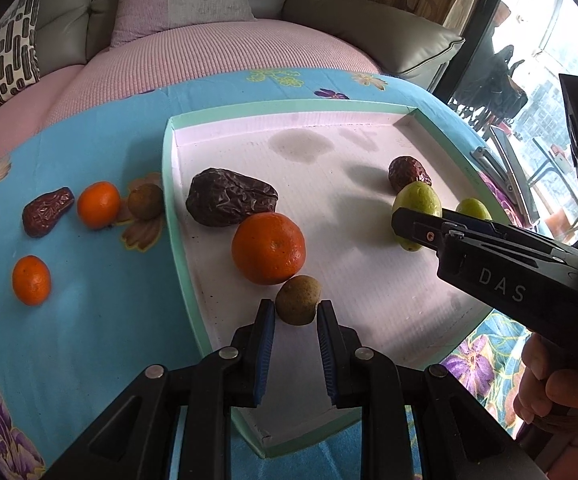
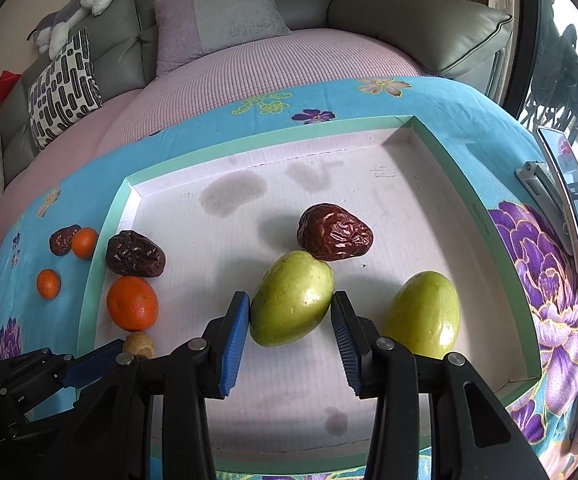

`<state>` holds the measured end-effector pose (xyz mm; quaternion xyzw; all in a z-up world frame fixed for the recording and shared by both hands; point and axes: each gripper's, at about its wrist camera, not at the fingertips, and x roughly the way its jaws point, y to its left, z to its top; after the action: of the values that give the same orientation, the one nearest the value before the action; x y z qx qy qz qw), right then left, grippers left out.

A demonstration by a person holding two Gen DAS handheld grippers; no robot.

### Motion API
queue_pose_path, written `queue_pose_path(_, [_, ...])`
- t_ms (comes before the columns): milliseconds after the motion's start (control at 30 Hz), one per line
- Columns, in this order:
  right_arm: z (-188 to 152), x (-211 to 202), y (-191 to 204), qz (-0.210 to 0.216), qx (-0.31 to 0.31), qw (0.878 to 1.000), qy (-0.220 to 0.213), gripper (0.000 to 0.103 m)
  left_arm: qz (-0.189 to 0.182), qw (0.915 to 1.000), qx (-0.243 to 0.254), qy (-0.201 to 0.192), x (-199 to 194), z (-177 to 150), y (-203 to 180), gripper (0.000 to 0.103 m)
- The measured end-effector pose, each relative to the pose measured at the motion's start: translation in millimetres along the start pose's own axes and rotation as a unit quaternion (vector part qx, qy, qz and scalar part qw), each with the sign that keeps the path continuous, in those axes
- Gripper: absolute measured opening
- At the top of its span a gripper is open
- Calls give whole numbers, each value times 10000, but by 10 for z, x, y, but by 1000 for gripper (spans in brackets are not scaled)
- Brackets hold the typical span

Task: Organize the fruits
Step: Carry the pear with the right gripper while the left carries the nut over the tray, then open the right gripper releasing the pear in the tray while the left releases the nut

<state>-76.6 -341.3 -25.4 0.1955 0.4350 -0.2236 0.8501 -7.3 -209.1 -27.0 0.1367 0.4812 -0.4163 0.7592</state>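
A white tray with a green rim (image 1: 169, 184) lies on the blue floral cloth. In it are a dark date (image 1: 231, 202), an orange (image 1: 268, 254), a reddish date (image 2: 333, 232) and two green fruits. My left gripper (image 1: 296, 312) is shut on a small brown longan (image 1: 297, 298) low over the tray's near left part, beside the orange. My right gripper (image 2: 291, 308) is shut on the left green fruit (image 2: 293, 296), which touches the reddish date. The second green fruit (image 2: 425, 312) lies just right of it. In the left wrist view the right gripper (image 1: 399, 222) reaches in from the right.
Left of the tray on the cloth (image 1: 89, 320) lie a red date (image 1: 47, 212), two small oranges (image 1: 98, 204) (image 1: 31, 280) and another longan (image 1: 145, 201). A phone on a stand (image 2: 573, 216) stands right of the tray. A grey sofa (image 2: 409, 20) sits behind.
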Motion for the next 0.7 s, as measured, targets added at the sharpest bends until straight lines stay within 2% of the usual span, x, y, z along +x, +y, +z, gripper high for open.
queue_pose_path(367, [6,4,5,-16,-18,10000,2,44,129,9995,-127,-254,-183,53,63,24])
queue_pose_path(533, [2,26,-1,-57,-24,10000,34,45,343,9978,-354,-452,-283,87,176,25])
queue_pose_path(700, [7,24,0,-37,-34,10000,9,60,684,9945,-635,-476,-292,87,358,27])
